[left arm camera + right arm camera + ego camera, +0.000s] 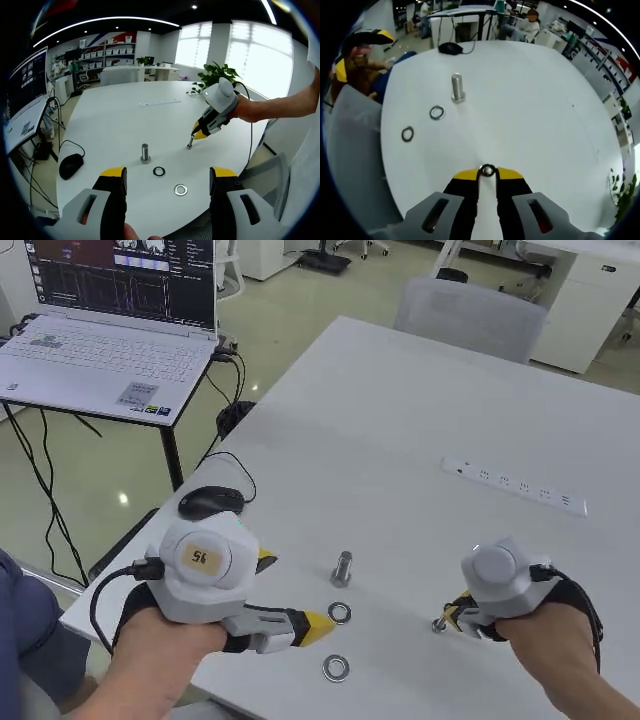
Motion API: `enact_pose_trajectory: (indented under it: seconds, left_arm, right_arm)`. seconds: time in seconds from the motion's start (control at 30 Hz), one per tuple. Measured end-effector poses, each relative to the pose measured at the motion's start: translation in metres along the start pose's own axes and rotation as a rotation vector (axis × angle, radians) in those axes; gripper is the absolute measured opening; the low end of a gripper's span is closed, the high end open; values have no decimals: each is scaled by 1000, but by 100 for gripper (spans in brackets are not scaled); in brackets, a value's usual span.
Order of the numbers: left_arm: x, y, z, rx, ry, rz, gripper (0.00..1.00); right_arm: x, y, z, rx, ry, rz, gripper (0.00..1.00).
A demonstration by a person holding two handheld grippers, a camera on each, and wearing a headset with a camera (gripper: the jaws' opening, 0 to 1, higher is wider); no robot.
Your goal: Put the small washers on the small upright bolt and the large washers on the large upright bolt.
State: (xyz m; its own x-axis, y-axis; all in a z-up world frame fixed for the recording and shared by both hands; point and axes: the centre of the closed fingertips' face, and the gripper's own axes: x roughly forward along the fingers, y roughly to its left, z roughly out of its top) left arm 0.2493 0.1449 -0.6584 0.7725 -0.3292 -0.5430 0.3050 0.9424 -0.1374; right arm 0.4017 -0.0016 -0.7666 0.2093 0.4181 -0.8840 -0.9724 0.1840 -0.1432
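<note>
The large bolt (341, 568) stands upright on the table (400, 410). In front of it, on the person's side, a large washer (339, 613) lies flat close to its foot, and a second washer (336, 669) lies a little farther toward the person. To the right of the large bolt, well apart, stands the small bolt (438, 624). The right gripper (488, 174) is at this bolt, its jaws clenched on a little ring that I take for a small washer (487, 170). I cannot tell if the ring sits over the thread. The left gripper (168, 172) hangs before the two flat washers, its jaws released and wide.

I judge the washers to be stiff metal, light, thin and smooth, so they slide easily on the table. It seems best to pinch one across its rim, at two opposite edges. The bolts seem to stand only on their heads, so a side push may topple them.
</note>
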Motion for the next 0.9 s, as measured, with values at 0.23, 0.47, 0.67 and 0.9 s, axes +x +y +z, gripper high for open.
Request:
enact_pose_trajectory:
  seconds: [0.23, 0.47, 0.67, 0.9]
  left_arm:
    - [1, -1, 0, -1, 1, -2, 66]
    - [0, 0, -2, -2, 2, 0, 66]
    - [0, 0, -2, -4, 2, 1, 66]
    - [0, -1, -4, -7, 4, -1, 66]
  right_arm:
    - [1, 0, 3, -42, 21, 6, 14]
    - [5, 3, 0, -59, 41, 17, 14]
    - [11, 3, -2, -66, 52, 26, 14]
    - [23, 6, -10, -67, 74, 43, 14]
